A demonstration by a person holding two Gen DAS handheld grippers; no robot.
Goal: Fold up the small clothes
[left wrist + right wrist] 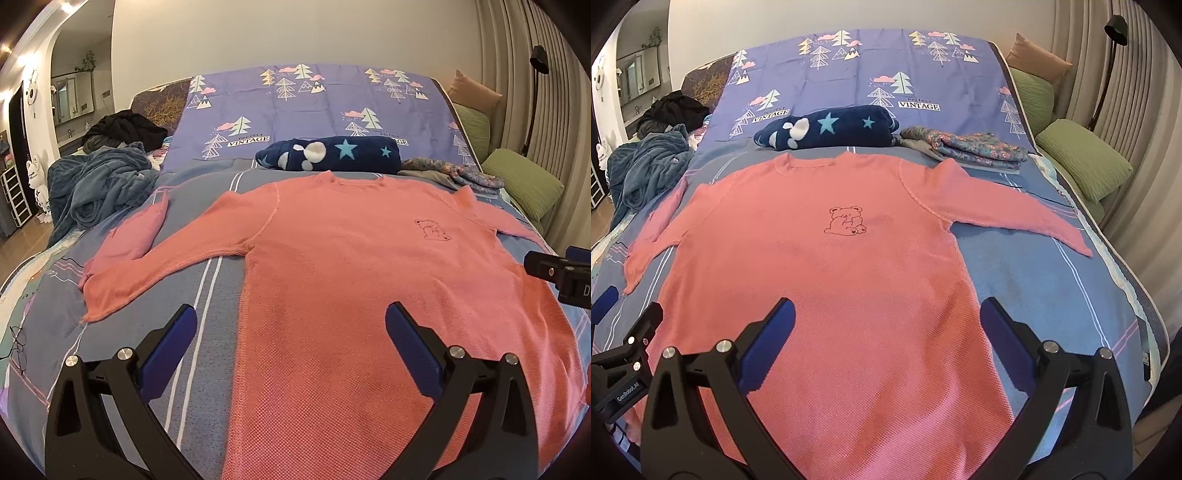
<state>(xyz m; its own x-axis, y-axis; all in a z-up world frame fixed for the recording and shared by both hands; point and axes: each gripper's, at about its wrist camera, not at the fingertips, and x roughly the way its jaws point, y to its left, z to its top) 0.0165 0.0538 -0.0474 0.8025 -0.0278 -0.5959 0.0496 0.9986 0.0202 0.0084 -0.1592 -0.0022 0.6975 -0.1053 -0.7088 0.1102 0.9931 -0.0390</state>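
Hovering with both claws spread wide over the lower half of the pink sweater, nothing gripped yet.

We hold the left gripper (290,332) and the right gripper (886,325) with jaws wide apart and empty, above the pink sweater (827,266), which lies flat, front up, on the bed (1034,280) with both sleeves out. Our worry: the left sleeve (147,254) is already doubled back on itself, so a fold from here could trap that bunching. Pinching could also catch the sheet under the knit and drag it. Lifting unevenly may skew the body toward the navy star blanket (831,127) and folded floral clothes (975,147) just beyond the collar.
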